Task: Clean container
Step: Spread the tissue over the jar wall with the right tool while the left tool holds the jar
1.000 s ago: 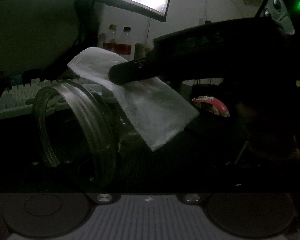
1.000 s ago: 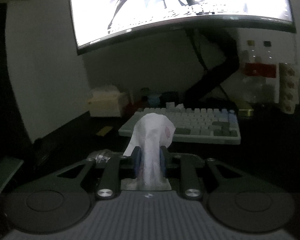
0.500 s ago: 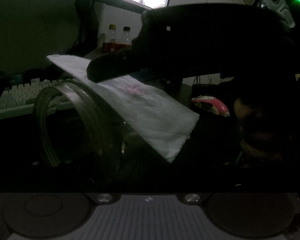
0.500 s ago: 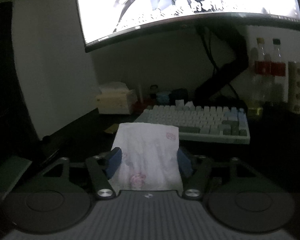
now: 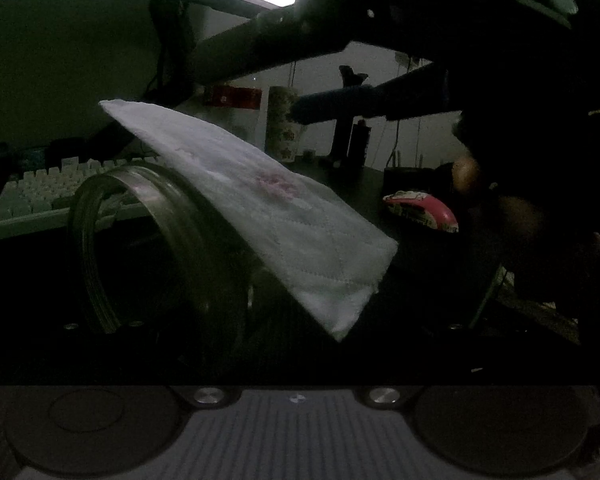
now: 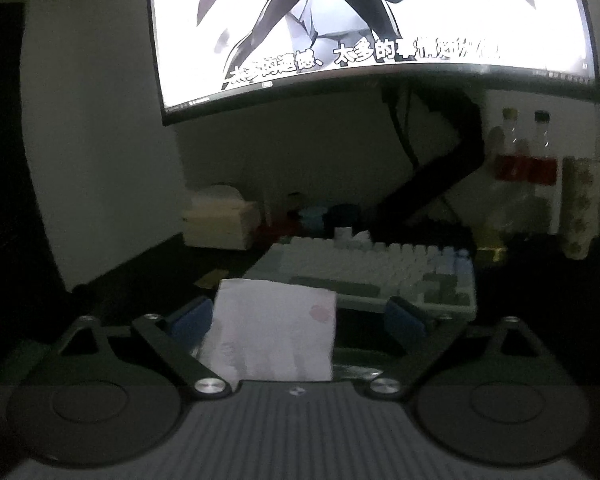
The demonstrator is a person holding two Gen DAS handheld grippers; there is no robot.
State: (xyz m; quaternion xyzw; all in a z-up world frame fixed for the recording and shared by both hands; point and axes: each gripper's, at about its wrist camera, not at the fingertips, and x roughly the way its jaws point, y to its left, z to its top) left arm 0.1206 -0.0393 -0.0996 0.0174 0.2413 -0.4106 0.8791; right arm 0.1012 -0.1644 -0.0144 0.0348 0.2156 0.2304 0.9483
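Jaws of the right gripper [image 6: 298,316] gape wide around a white quilted tissue [image 5: 260,204] draped over the tilted glass jar [image 5: 148,248]; left jaws are too dark to tell.

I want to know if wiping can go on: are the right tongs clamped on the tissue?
No, the right tongs stand wide open, and the tissue lies loose between the spread blue pads.

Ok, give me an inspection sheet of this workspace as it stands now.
Surface: dark desk, dimly lit.
Job's things: glass jar on its side; white tissue draped over it.
Clutter: keyboard, two bottles, tissue box, red-and-white object.
Grippers: right gripper open, fingers apart around the tissue; left gripper's fingers too dark to judge.
Cables: some hang behind the monitor.
Surroundings: pale wall, dark room.
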